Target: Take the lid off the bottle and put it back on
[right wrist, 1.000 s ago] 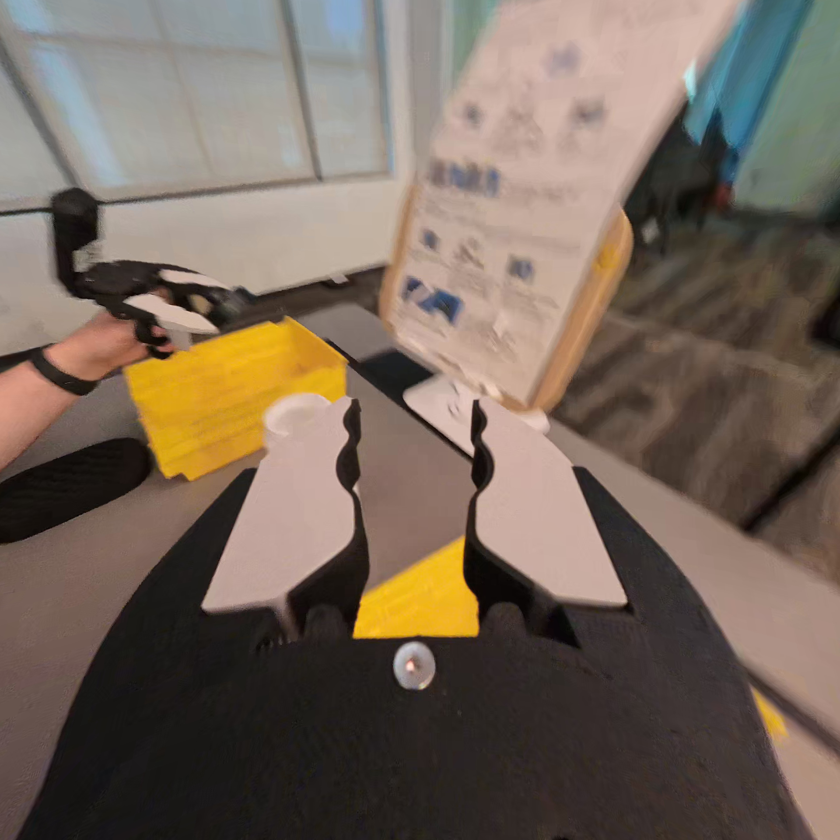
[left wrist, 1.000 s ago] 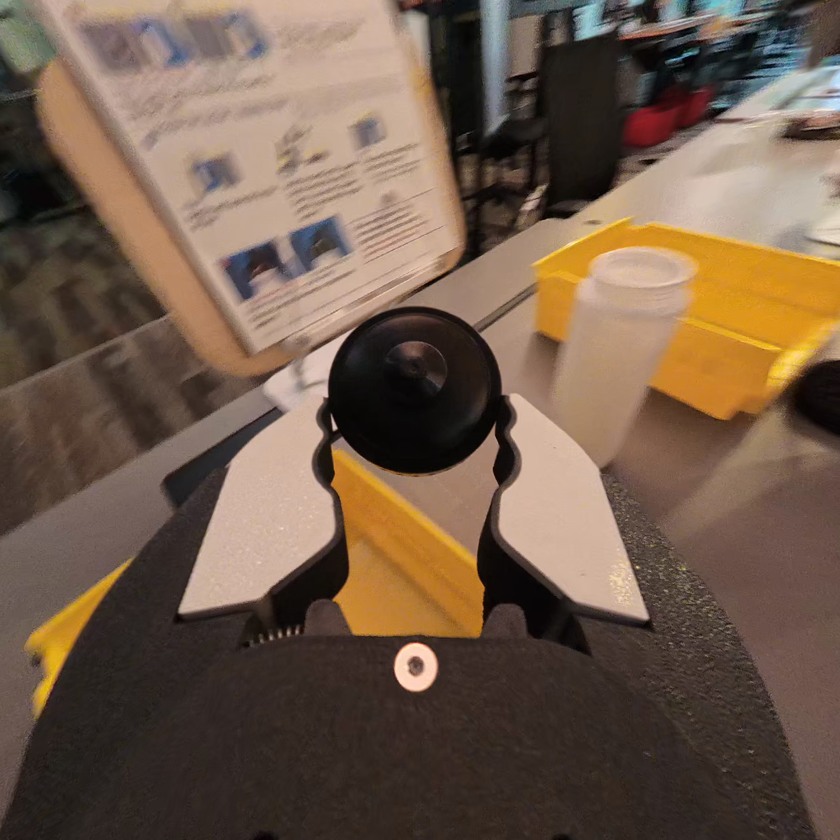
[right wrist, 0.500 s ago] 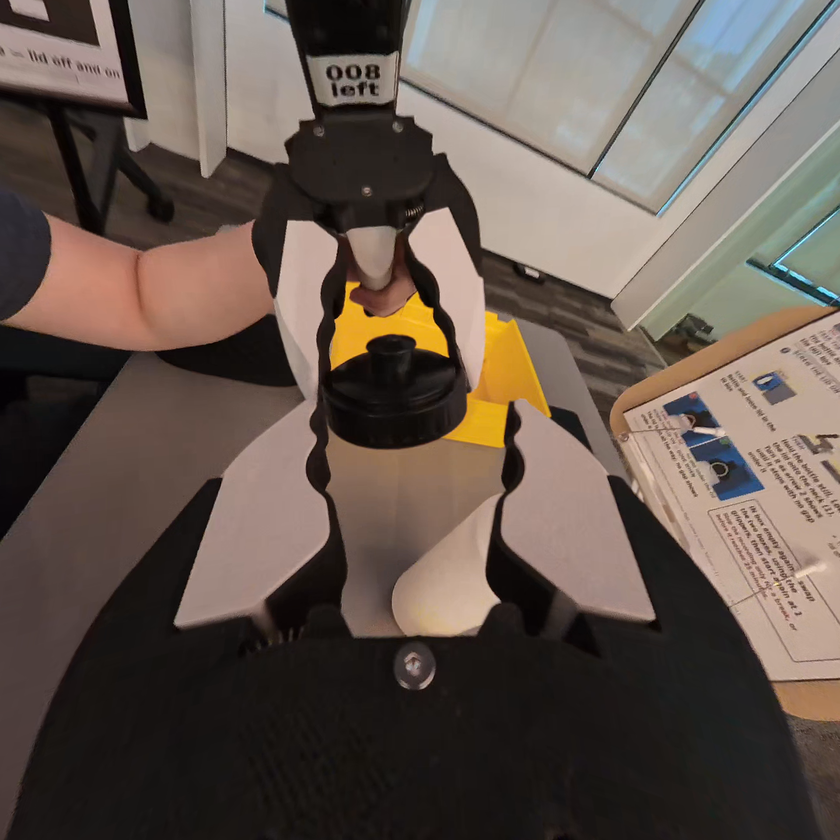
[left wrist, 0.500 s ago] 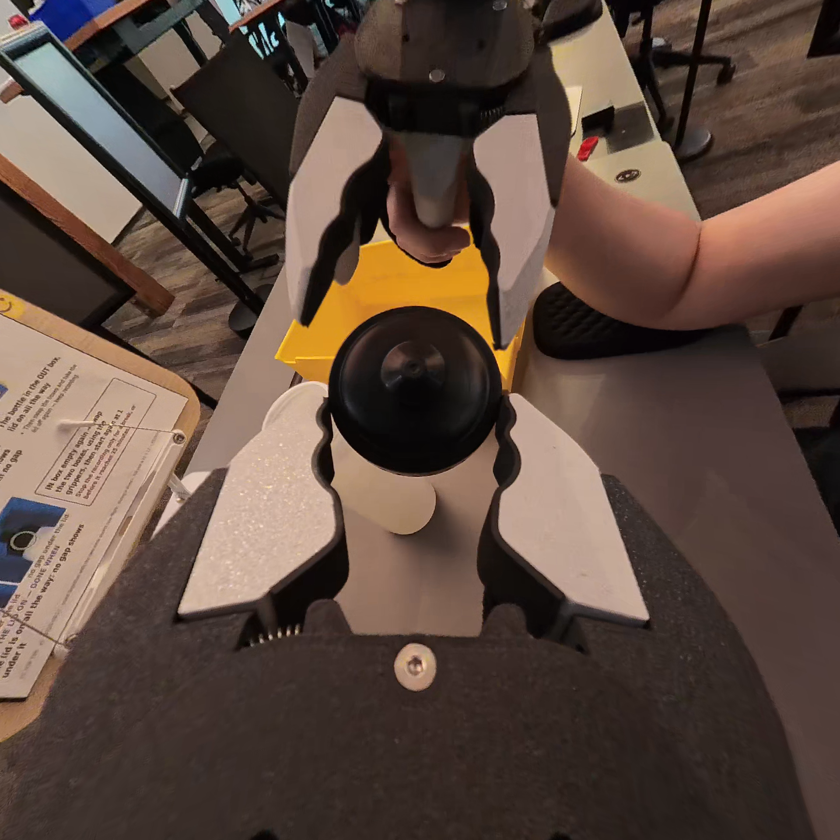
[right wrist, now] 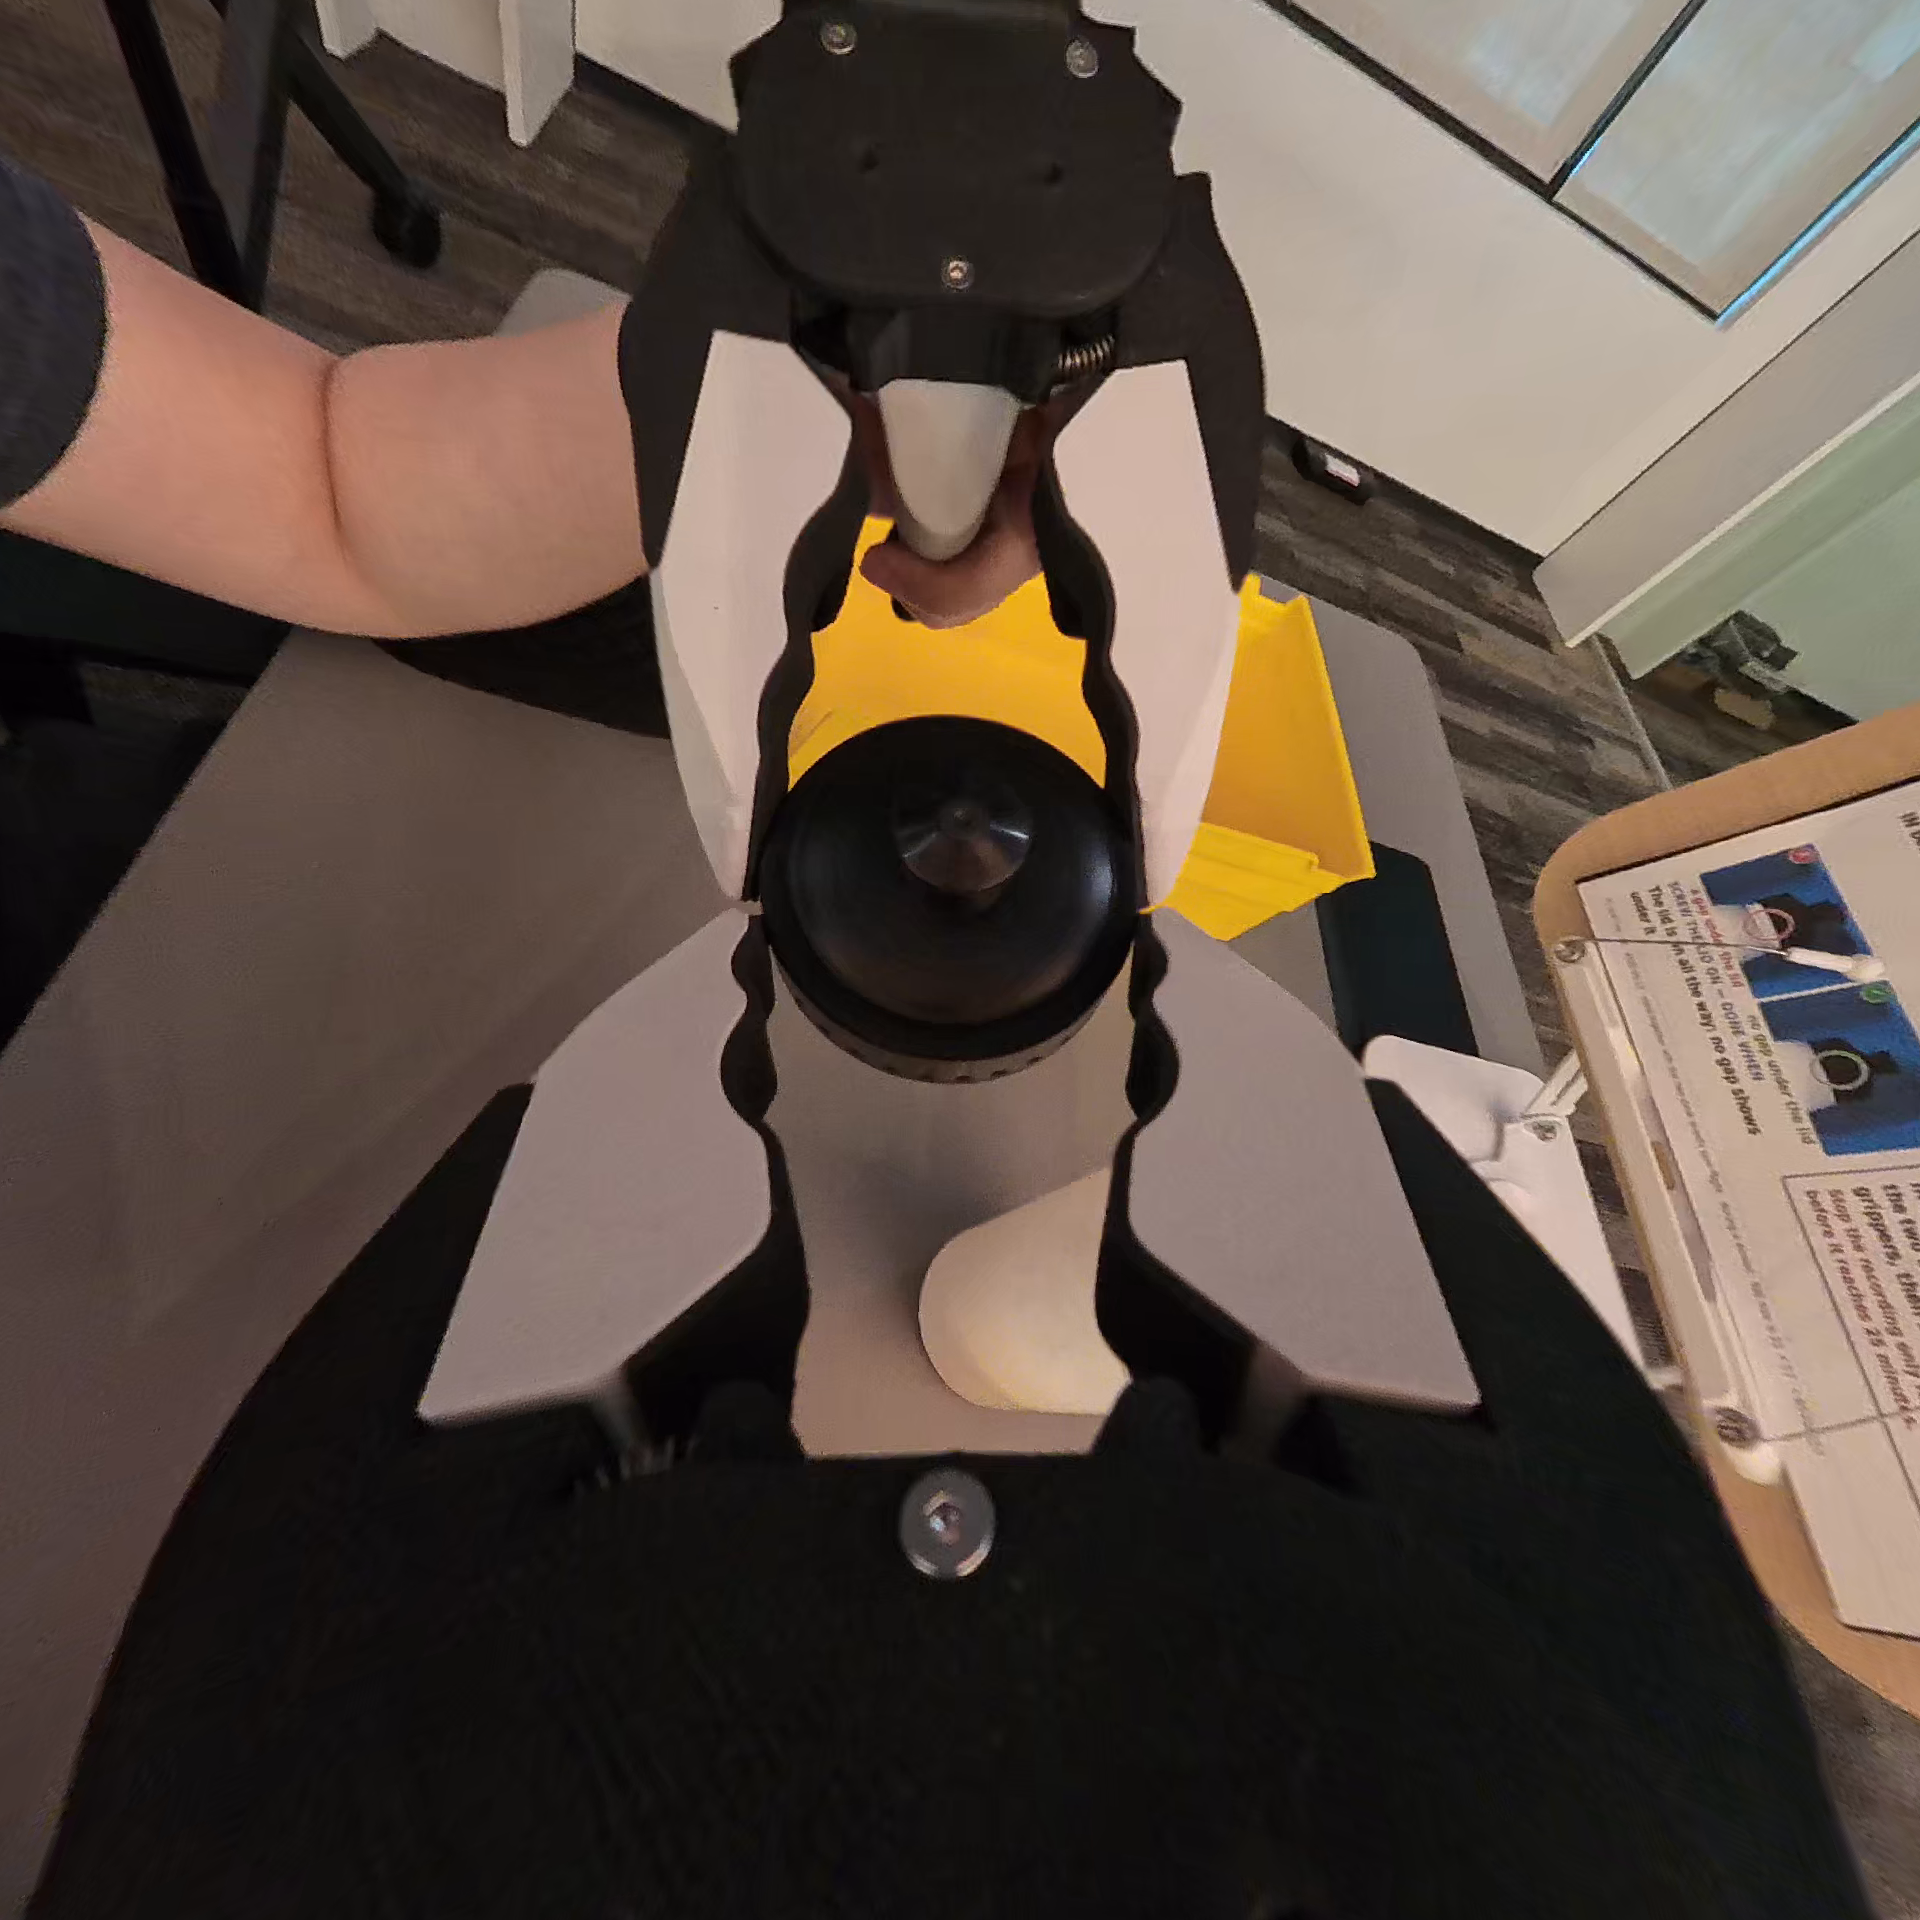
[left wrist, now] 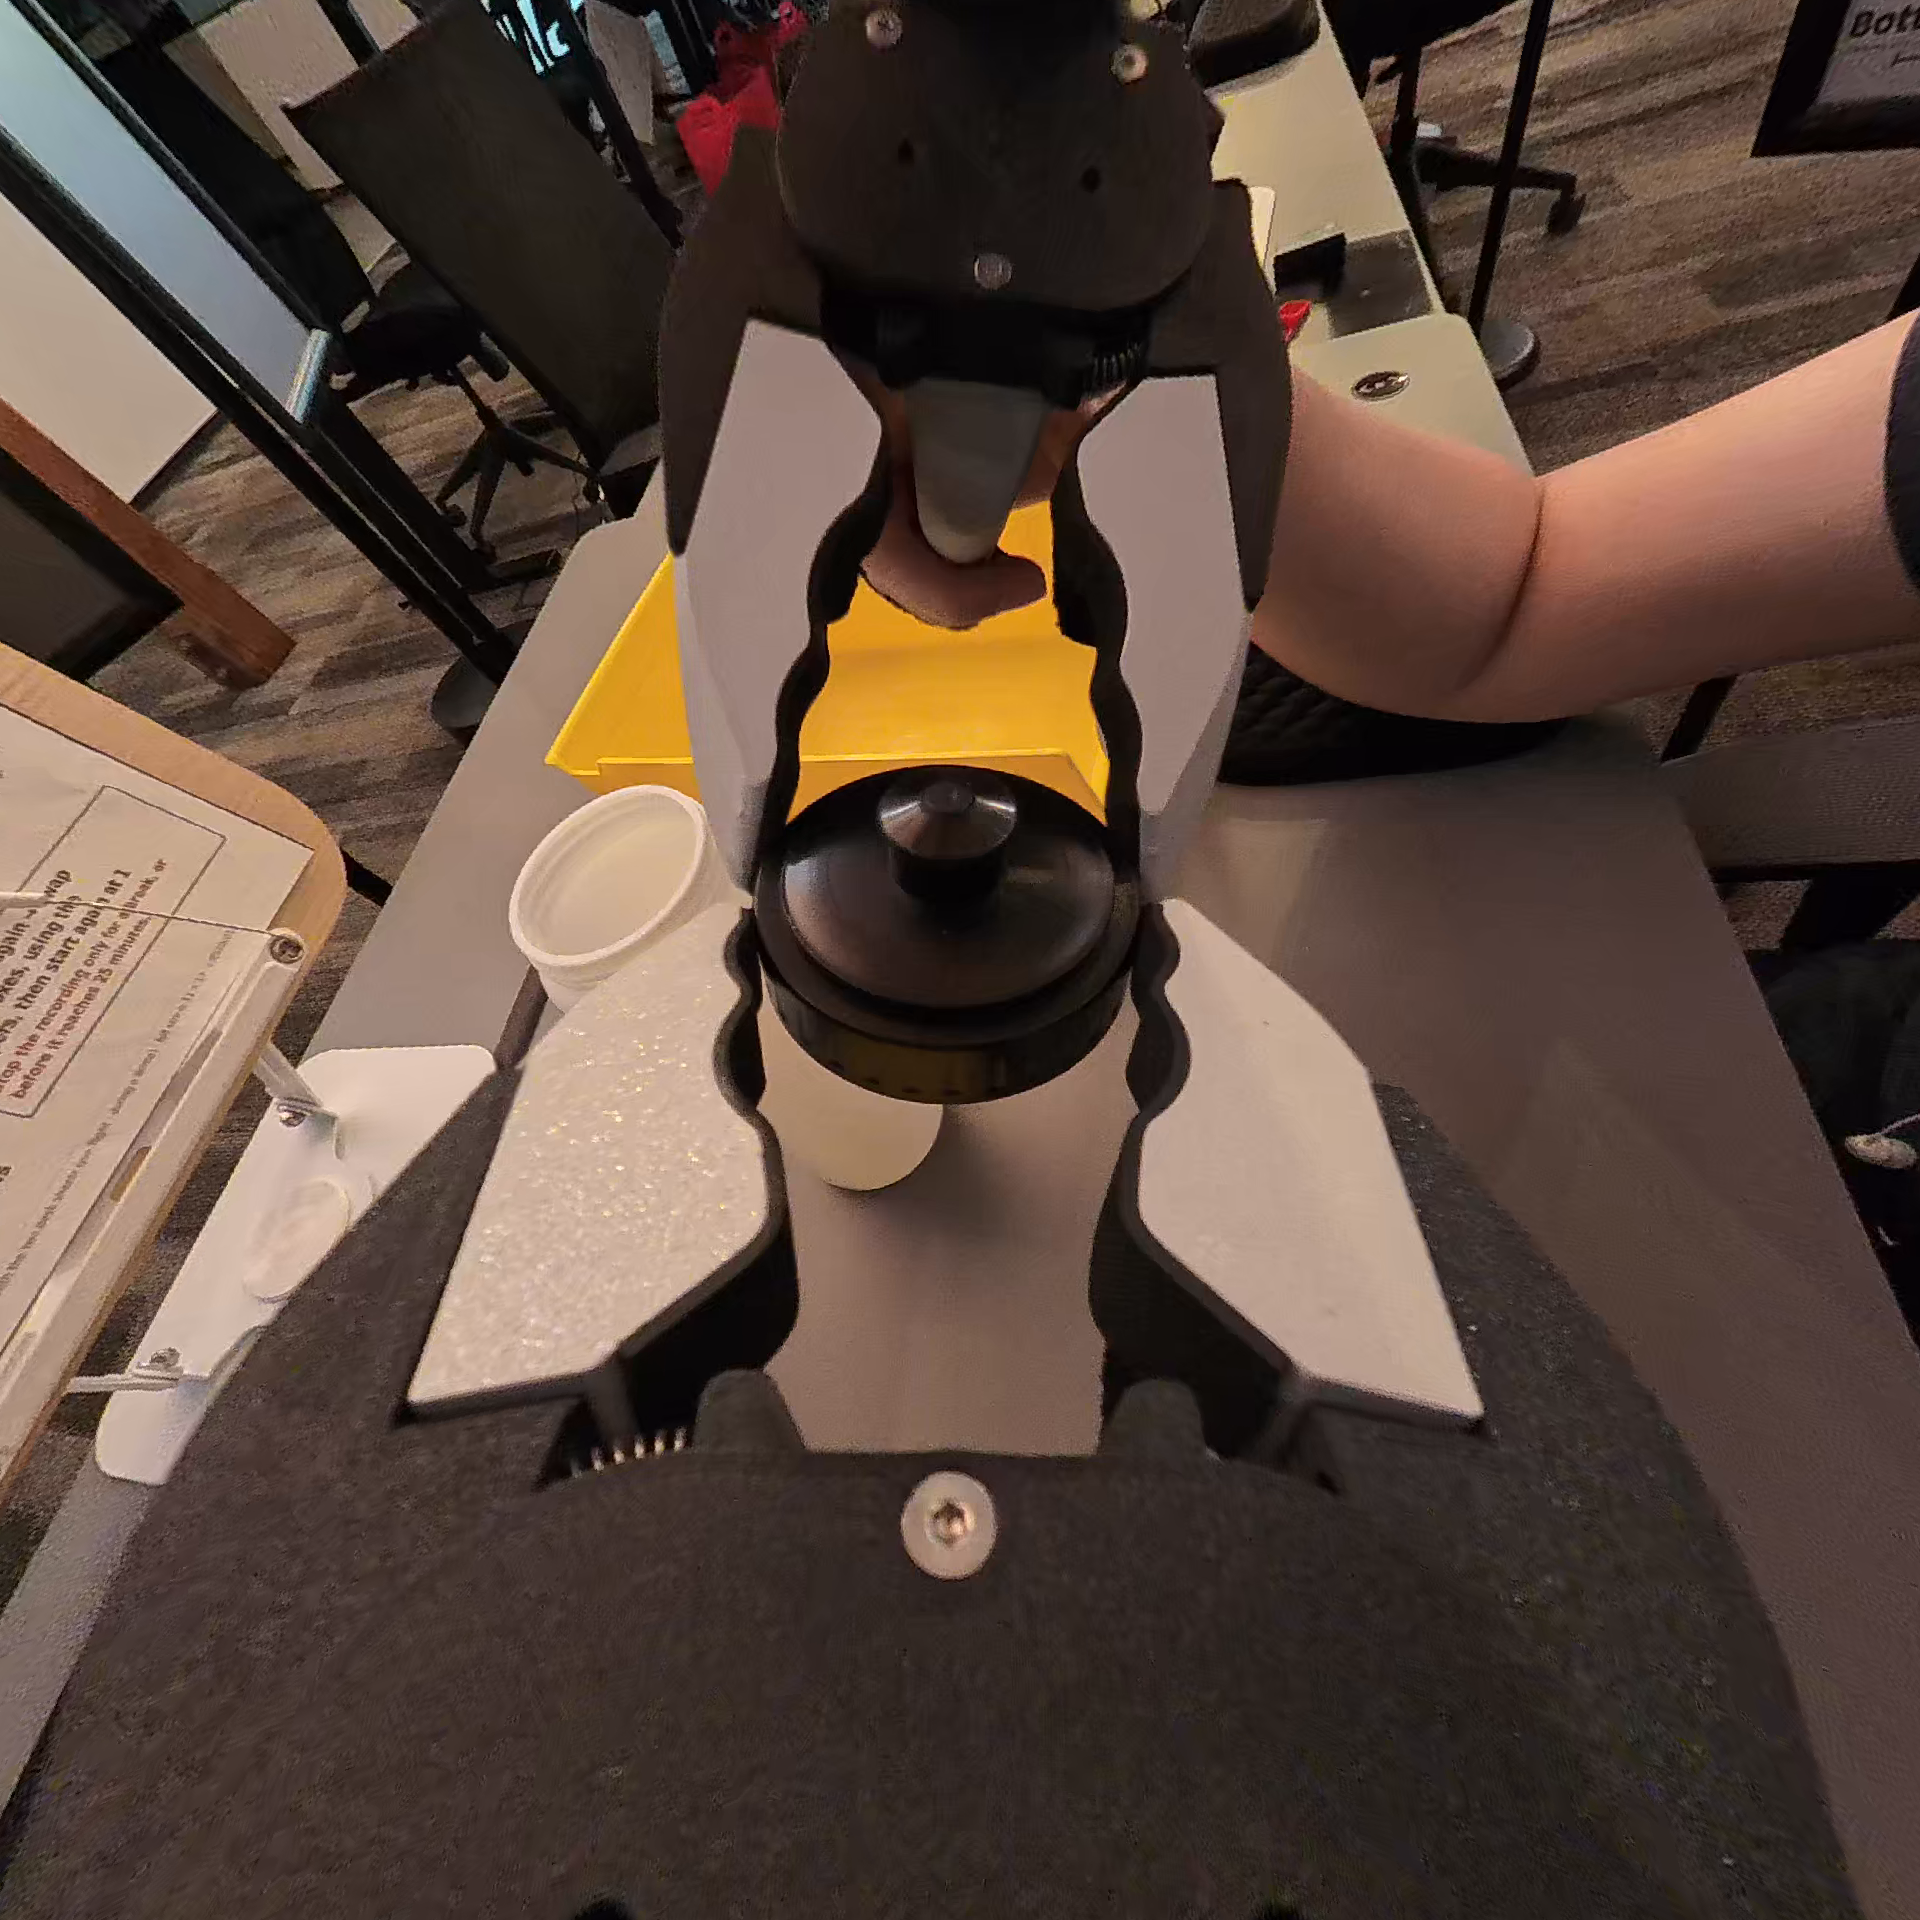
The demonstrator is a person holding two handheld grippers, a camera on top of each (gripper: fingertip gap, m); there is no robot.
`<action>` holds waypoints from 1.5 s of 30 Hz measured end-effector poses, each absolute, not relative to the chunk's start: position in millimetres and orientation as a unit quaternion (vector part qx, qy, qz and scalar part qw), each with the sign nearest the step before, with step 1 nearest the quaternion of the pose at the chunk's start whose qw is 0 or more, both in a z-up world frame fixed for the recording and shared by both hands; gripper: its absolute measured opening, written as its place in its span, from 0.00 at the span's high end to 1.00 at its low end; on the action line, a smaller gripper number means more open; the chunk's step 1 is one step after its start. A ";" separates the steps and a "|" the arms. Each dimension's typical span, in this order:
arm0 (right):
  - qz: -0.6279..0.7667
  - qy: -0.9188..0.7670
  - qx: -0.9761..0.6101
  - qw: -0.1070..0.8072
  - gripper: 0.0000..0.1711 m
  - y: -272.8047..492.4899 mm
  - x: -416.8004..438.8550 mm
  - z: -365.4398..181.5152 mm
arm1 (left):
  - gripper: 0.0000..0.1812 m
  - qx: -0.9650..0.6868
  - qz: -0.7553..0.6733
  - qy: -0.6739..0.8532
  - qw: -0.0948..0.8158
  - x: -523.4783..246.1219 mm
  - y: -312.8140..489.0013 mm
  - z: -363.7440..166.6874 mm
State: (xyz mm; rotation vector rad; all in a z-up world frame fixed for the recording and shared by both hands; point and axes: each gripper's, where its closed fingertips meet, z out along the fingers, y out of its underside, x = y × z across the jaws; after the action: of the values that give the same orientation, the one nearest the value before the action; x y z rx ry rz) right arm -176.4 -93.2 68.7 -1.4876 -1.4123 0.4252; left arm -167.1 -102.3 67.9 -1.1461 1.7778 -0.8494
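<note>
The black lid (left wrist: 935, 966) with a spout hangs above the grey table (left wrist: 1455, 1039), beside the bottle and off it. My left gripper (left wrist: 945, 930) comes from below in its own view, jaws against the lid's rim. My right gripper (left wrist: 940, 862) comes from the opposite side, its fingertips on the same rim. In the right wrist view the lid (right wrist: 935, 956) sits between my right gripper (right wrist: 945, 935) and the left gripper (right wrist: 940, 883). The white open bottle (left wrist: 613, 894) stands upright left of the lid; only its lower body (right wrist: 1018, 1320) shows in the right wrist view.
A yellow bin (left wrist: 644, 727) sits behind the lid, also seen in the right wrist view (right wrist: 1278, 790). An instruction board (left wrist: 104, 987) on a white stand (left wrist: 312, 1195) borders the table. A person's forearm (left wrist: 1558, 571) rests on a black pad (left wrist: 1351, 727).
Both grippers swung in to face each other over the table. The right gripper opened wide, came up to the lid held by the left, and narrowed onto its rim. The lid now tilts in the left view.
</note>
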 end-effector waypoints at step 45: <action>0.193 -0.397 -0.779 0.446 0.60 -32.1 -94.2 53.9 | 0.52 -0.555 -0.417 0.532 0.485 -70.5 -35.9 -47.3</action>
State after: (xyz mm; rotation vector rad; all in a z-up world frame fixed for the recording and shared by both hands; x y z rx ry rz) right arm -94.2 -32.1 53.9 -1.9282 -0.9828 0.4783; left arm -70.5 -35.9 -47.3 -1.3512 1.2956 -1.0147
